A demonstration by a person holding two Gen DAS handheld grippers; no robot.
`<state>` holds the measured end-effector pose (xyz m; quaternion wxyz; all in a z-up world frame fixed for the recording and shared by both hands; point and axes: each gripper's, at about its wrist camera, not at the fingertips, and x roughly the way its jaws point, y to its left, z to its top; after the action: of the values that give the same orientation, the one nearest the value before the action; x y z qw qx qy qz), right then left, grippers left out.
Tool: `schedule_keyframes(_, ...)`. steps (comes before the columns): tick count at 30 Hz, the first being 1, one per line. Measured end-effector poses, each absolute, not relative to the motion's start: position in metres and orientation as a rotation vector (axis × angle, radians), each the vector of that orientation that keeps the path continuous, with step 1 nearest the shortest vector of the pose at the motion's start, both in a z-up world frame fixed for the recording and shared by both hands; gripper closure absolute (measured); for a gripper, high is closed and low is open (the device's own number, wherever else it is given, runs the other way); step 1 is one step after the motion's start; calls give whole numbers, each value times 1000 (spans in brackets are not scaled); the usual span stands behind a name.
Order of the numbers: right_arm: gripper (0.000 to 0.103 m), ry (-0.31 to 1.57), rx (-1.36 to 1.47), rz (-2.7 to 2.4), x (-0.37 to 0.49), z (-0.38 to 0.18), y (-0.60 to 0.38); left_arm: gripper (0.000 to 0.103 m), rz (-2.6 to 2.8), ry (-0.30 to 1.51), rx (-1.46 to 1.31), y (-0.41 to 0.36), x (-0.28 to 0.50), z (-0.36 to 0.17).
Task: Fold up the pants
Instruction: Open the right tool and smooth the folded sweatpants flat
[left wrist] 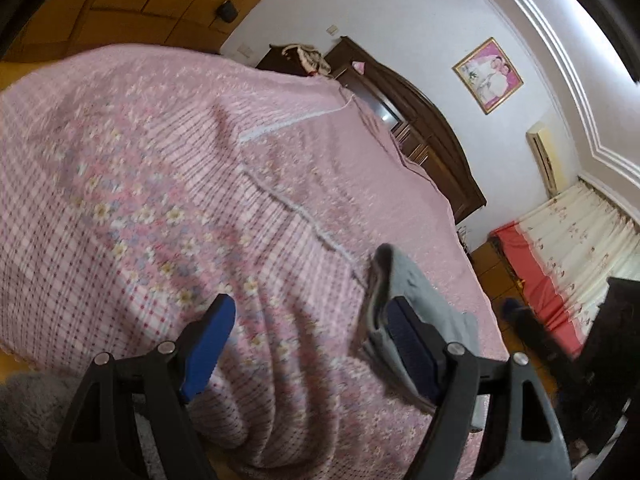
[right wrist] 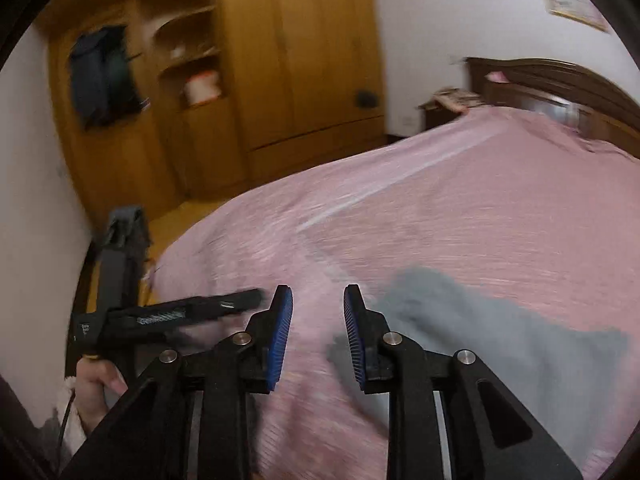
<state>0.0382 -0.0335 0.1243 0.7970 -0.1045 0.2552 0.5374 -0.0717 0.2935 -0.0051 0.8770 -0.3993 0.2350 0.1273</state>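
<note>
**Grey pants on the pink bedspread, both grippers spread wide**

Left wrist view first: the left gripper (left wrist: 308, 340) hangs over the pink checked bedspread (left wrist: 168, 168), jaws wide apart with only the quilt showing between the blue pads (left wrist: 208, 344). Over at five o'clock, the grey pants (left wrist: 424, 292) lie bunched on the cover, and a fold of them drapes right against the outer side of the right-hand finger. It touches that finger, but nothing is pinched. Further round, at two o'clock, a dark wooden headboard (left wrist: 432, 136) and a framed picture (left wrist: 488, 76) on the wall; at four o'clock, a floral curtain with a red hem (left wrist: 560, 248).

Now the right wrist view, blurred by motion. At nine o'clock the left gripper (right wrist: 120, 240) shows again, seen from the side, with grey cloth at its tip; whether that cloth is held cannot be told from here. Dead centre at six o'clock, the right gripper (right wrist: 318, 320) has jaws parted, nothing between them. The pants (right wrist: 500, 344) spread at four o'clock, just beside its right finger. A wooden wardrobe (right wrist: 288, 72) stands at twelve.
</note>
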Motion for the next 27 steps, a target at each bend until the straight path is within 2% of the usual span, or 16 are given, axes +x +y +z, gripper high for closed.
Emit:
schedule_keyframes(3,79,613,-183,1038,73,131,-90,21,257,482,-704,276,-53,31)
schedule_keyframes(5,93,688,-125,985,94,126,-122,21,190,477,-642,261,-34,51)
schedule_keyframes(9,95,789,130,966,119,92,-167,21,-14,499,-496,209,36,77)
schedule_keyframes(11,96,822,233,932,124,60,-178,30,-49,561,-400,183,68,69)
schedule_keyframes(13,96,884,263,862,124,24,-185,50,6,700,-325,171,90,42)
schedule_keyframes(14,103,931,263,807,124,5,-188,50,48,762,-300,170,94,25)
schedule_keyframes(15,103,980,275,769,123,-10,-194,56,98,813,-273,173,93,9)
schedule_keyframes(16,103,1005,336,776,119,-16,-204,68,120,828,-253,175,89,0)
schedule_keyframes(17,103,1001,395,778,113,-12,-214,68,124,816,-228,176,81,-5)
schedule_keyframes(20,101,945,326,787,111,19,-217,66,171,826,-142,164,69,9)
schedule_keyframes(22,101,891,353,815,122,37,-214,53,156,789,-111,147,73,25)
schedule_keyframes(25,101,864,523,890,171,49,-199,45,25,733,-132,123,97,48)
schedule_keyframes(27,101,898,607,881,202,38,-190,44,-37,741,-142,113,128,48)
